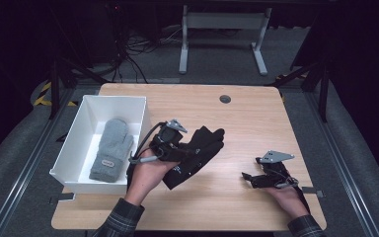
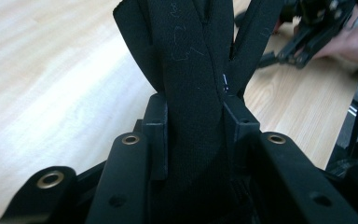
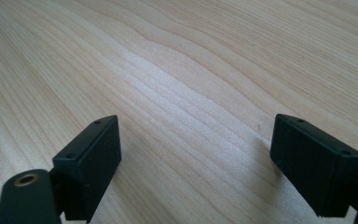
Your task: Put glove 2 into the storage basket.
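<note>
Two gloves: one grey mitten (image 1: 111, 148) lying in the white box (image 1: 139, 101), one black glove (image 1: 197, 150) hanging limp, fingers splayed. Left gripper (image 2: 193, 126) is clamping it between its pads; right gripper (image 3: 196, 163) is resting wide apart on the table (image 1: 256, 113).

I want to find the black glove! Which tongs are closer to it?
Left. The left tongs are shut on the black glove, pinching it. The right tongs sit apart from it, open over bare table.
</note>
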A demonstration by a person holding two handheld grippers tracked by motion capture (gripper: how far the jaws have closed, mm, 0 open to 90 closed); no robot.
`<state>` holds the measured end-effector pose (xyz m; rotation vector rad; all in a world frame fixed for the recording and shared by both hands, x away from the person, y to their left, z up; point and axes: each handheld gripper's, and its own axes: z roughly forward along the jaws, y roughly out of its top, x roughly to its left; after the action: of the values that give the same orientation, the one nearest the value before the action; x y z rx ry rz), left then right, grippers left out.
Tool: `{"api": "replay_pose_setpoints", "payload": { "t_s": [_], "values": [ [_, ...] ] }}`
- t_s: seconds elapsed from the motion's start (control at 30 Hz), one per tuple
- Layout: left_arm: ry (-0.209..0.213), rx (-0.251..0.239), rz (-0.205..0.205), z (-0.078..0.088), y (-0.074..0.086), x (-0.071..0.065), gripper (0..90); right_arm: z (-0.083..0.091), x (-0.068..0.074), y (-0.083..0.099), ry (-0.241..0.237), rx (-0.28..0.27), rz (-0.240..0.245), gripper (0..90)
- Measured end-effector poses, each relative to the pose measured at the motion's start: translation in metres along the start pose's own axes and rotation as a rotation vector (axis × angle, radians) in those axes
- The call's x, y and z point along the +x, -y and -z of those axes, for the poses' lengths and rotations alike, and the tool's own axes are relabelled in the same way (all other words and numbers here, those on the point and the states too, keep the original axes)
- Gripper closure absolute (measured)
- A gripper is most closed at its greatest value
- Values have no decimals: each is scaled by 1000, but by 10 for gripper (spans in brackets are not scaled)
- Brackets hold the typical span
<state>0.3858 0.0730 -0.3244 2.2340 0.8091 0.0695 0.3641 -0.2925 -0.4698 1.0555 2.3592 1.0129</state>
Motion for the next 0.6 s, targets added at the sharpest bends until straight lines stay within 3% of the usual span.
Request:
{"api": "replay_pose_setpoints", "payload": {
  "t_s": [0.3, 0.6],
  "values": [
    [-80, -53, 52, 42, -4, 27, 681, 0, 0, 0, 0, 0, 0, 165],
    [-174, -100, 147, 86, 8, 60, 681, 0, 0, 0, 0, 0, 0, 165]
  ]
}}
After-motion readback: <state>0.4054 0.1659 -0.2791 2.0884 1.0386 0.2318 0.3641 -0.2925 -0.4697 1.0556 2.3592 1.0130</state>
